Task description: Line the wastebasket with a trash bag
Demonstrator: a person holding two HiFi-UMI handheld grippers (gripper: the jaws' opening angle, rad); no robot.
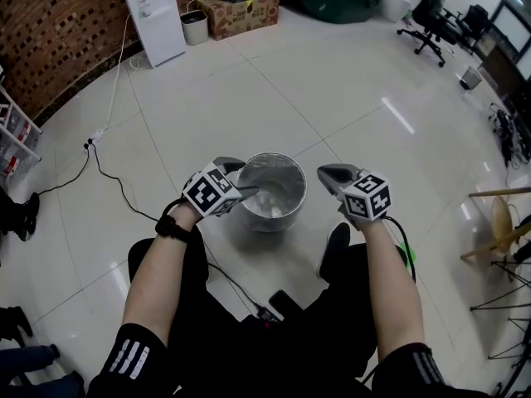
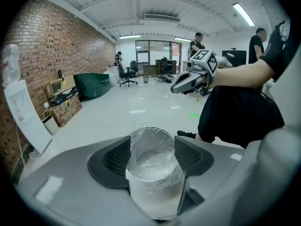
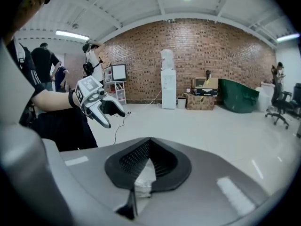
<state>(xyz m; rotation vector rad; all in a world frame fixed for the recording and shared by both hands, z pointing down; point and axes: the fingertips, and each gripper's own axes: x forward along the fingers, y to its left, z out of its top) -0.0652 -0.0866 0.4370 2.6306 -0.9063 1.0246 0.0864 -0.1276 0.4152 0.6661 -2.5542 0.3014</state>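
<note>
The round metal wastebasket (image 1: 272, 191) stands on the tiled floor in front of the person's legs, and a clear trash bag (image 1: 267, 201) lines its inside. In the left gripper view the wastebasket (image 2: 153, 173) shows below, between the jaws. My left gripper (image 1: 243, 179) hovers over its left rim, jaws apart with nothing between them. My right gripper (image 1: 332, 177) hangs just right of the basket with its jaws shut and nothing visibly held. In the right gripper view the right gripper (image 3: 149, 145) has pads that meet at the tips, and the left gripper (image 3: 110, 112) shows at the left.
A black shoe (image 1: 336, 251) rests right of the basket. A black cable (image 1: 116, 181) runs across the floor at left. A white water dispenser (image 1: 153, 15), a small bin (image 1: 195, 27) and cardboard boxes (image 1: 241, 11) stand by the brick wall. A wooden stand (image 1: 502, 222) is at the right.
</note>
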